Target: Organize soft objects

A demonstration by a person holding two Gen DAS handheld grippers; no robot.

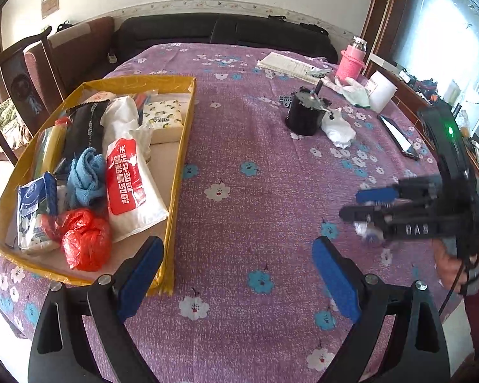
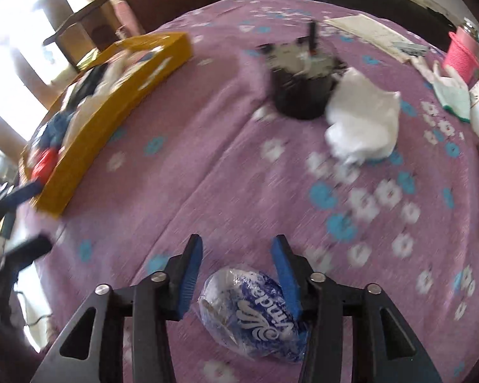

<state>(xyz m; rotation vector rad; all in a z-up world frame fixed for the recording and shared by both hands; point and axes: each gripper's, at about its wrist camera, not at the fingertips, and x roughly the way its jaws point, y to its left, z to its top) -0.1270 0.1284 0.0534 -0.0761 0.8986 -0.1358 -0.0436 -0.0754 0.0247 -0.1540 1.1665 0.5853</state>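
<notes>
Our right tongs [image 2: 236, 274] are spread around the tissue pack [image 2: 252, 312] on the counter [image 2: 207, 159], not yet squeezing it. We should squeeze softly, then carry it to the yellow box [image 1: 178, 146]. Our left tongs [image 1: 239, 274] are spread and empty.

Bright daylight from a blown-out window [image 1: 444, 41], glaring white. Sharp on the left wrist view, motion-smeared across the tablecloth [image 2: 239, 166] on the right. Heavy fisheye bending and dark corners on both.
</notes>
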